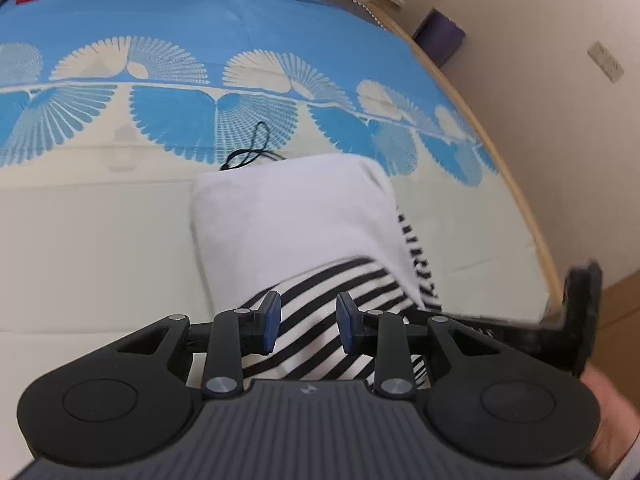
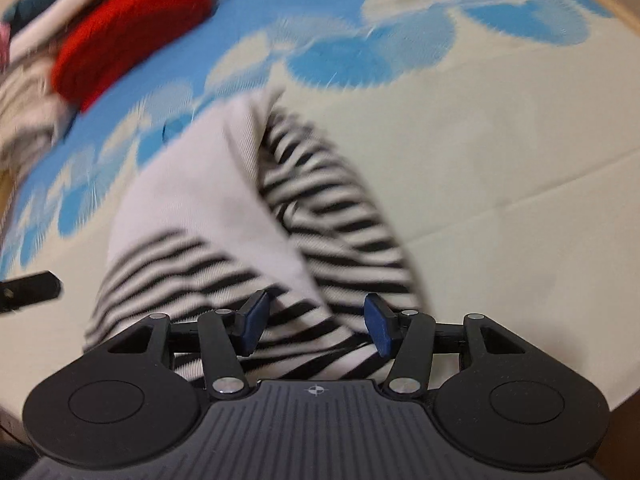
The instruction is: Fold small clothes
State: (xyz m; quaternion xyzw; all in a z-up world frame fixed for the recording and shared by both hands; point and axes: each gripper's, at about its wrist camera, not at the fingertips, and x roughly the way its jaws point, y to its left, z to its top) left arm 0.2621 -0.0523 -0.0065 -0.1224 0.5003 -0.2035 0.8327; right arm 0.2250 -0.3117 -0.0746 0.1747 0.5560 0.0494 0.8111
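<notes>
A small garment, white with black-and-white stripes (image 1: 296, 232), lies partly folded on the cream and blue bed sheet (image 1: 100, 240). In the left wrist view its white panel lies on top and striped cloth shows near me. My left gripper (image 1: 308, 324) is open just above the striped edge, holding nothing. In the blurred right wrist view the same garment (image 2: 248, 216) lies bunched, stripes to the right. My right gripper (image 2: 314, 326) is open over its near striped end, empty. The right gripper also shows at the right edge of the left wrist view (image 1: 580, 320).
A red knitted item (image 2: 132, 28) and a pile of other clothes (image 2: 28, 92) lie at the far side of the bed. A thin black cord (image 1: 250, 152) lies beyond the garment. The wooden bed edge (image 1: 516, 184) and a wall are on the right.
</notes>
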